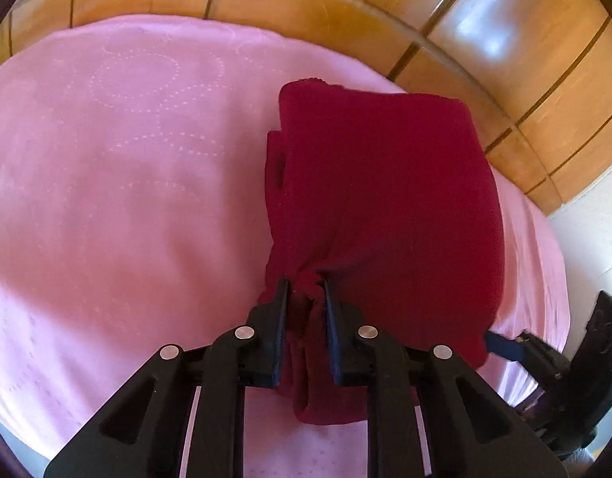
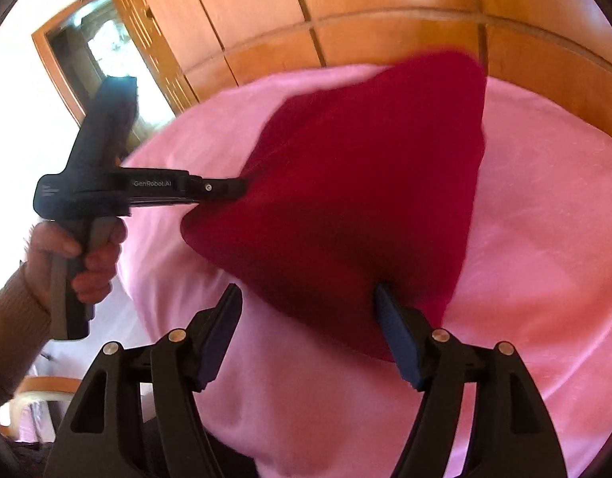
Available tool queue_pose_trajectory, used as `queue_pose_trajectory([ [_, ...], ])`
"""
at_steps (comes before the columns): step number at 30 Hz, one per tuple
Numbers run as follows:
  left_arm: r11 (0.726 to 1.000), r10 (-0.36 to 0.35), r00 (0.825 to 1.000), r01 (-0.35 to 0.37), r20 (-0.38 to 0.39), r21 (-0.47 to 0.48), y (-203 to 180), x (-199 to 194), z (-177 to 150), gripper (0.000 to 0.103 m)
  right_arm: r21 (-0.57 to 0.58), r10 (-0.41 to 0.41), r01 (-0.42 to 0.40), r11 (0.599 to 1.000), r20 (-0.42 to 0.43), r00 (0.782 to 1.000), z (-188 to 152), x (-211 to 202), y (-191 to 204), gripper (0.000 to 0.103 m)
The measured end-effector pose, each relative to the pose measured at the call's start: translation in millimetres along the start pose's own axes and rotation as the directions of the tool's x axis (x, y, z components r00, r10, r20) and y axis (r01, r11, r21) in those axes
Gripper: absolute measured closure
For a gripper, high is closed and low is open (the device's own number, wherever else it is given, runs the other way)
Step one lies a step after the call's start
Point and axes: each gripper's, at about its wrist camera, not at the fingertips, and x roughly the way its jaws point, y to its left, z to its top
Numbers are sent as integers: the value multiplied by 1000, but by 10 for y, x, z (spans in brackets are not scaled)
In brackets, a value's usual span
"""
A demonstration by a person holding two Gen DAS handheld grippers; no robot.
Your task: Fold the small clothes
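Note:
A dark red garment (image 1: 377, 199) lies folded on a pink bed cover (image 1: 126, 199). My left gripper (image 1: 304, 283) is shut on a bunched near edge of the garment. In the right wrist view the garment (image 2: 357, 183) is lifted at its left corner by the left gripper (image 2: 242, 190), held in a person's hand. My right gripper (image 2: 309, 290) is open, its jaws wide apart at the garment's near edge, with its right finger (image 2: 393, 326) against the cloth. The right gripper also shows at the right edge of the left wrist view (image 1: 505, 346).
A wooden headboard (image 1: 345, 8) curves behind the bed. Wooden wardrobe panels (image 2: 266, 4) and a doorway (image 2: 90, 47) stand behind. The pink cover (image 2: 544, 239) spreads wide around the garment.

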Motion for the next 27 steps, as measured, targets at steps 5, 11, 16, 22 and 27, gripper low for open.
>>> queue_pose_trajectory([
  [5,993,104,988,-110,113,48,-207,-323,11,73,5,6,-6,1000,-18,1000,48,-74,-70,34],
  [11,977,136,949,-176,285,118,-477,-657,29,73,78,115,-119,990,48,992,241,-559,-289,34],
  [16,959,152,947,-211,283,189,-707,-471,99,73,166,43,-65,984,136,990,686,-634,-587,36],
  [22,951,183,960,-228,214,210,-705,-115,80,73,227,-24,-10,974,146,989,1223,-243,-767,43],
  [27,956,182,965,-218,189,196,-583,16,-3,73,206,-89,78,975,44,995,1472,253,-885,42],
])
